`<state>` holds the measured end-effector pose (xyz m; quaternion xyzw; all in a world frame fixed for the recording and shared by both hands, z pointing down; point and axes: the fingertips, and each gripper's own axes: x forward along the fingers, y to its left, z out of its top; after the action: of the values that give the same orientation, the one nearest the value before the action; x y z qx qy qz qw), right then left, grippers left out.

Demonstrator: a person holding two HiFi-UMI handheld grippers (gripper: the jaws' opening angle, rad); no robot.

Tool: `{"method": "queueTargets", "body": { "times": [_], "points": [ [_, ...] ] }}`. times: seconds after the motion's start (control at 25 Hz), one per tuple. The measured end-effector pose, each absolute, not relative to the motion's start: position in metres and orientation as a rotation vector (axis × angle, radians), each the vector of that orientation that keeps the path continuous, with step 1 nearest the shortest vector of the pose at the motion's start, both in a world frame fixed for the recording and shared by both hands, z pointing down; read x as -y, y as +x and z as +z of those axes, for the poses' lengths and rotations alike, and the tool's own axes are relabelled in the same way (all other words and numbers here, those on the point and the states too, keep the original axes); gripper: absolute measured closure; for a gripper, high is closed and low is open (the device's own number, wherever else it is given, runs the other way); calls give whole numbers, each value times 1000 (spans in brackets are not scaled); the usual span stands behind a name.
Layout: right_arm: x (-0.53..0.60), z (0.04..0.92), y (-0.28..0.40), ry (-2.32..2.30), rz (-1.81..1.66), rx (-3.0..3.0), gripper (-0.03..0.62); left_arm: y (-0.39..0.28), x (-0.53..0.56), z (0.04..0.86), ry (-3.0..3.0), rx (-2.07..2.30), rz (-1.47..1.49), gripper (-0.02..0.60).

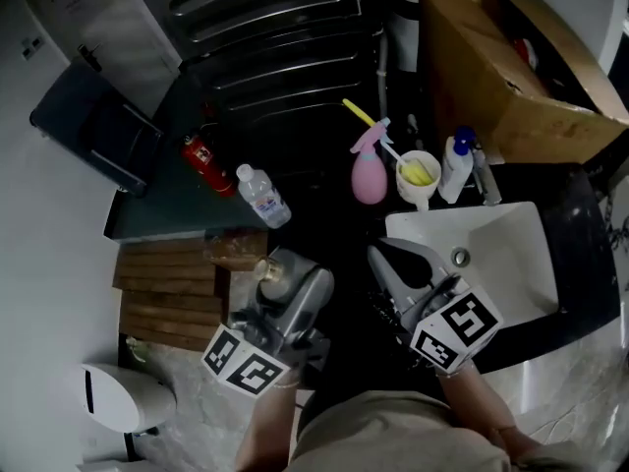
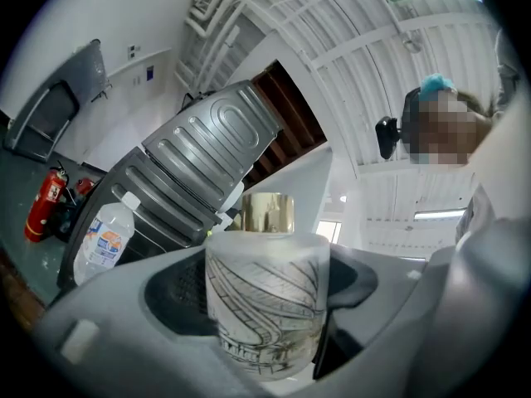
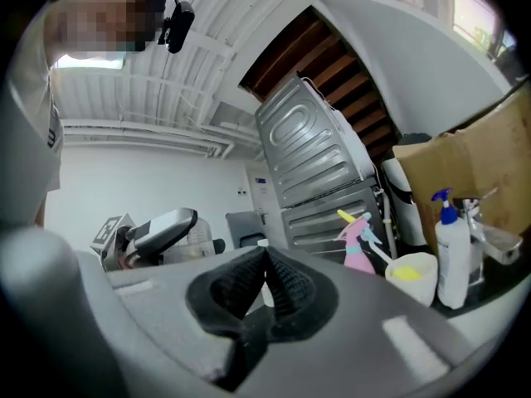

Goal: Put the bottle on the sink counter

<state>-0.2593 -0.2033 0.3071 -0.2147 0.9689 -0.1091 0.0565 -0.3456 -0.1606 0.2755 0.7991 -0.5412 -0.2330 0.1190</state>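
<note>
The frosted bottle (image 2: 264,293) with a gold cap is clamped between the jaws of the left gripper (image 1: 293,298), to the left of the sink counter (image 1: 575,234) and not yet on it. Nothing is held by the right gripper (image 3: 264,284), whose jaws are pressed together. The pick-up is judged done; the carry to the right and the setting down are left.

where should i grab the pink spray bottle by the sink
Probably take the pink spray bottle at its narrow neck just under the trigger head, coming from the person's side with the right hand-held gripper, shut and empty now. It stands upright, its belly is wide and round, and the cup crowds its right side.
</note>
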Motion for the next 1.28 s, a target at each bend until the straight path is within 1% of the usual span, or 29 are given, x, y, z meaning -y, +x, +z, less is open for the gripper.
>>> {"method": "queueTargets", "body": {
  "times": [0.12, 0.32, 0.64, 0.92, 1.28],
  "points": [
    [209, 316, -261, -711, -349, -2939, 591, -349, 176, 284, 2364, 1552, -604, 230],
    [216, 330, -265, -799, -364, -2969, 591, -357, 199, 302, 2362, 1501, -598, 230],
    [232, 361, -266, -888, -460, -2986, 591, -368, 244, 348, 2294, 1475, -494, 230],
    [250, 383, -259, -953, -537, -2984, 591, -361, 277, 378, 2393, 1447, -243, 230],
    [257, 397, -262, -945, -589, -3004, 591, -362, 317, 423, 2412, 1423, -45, 230]
  ]
}}
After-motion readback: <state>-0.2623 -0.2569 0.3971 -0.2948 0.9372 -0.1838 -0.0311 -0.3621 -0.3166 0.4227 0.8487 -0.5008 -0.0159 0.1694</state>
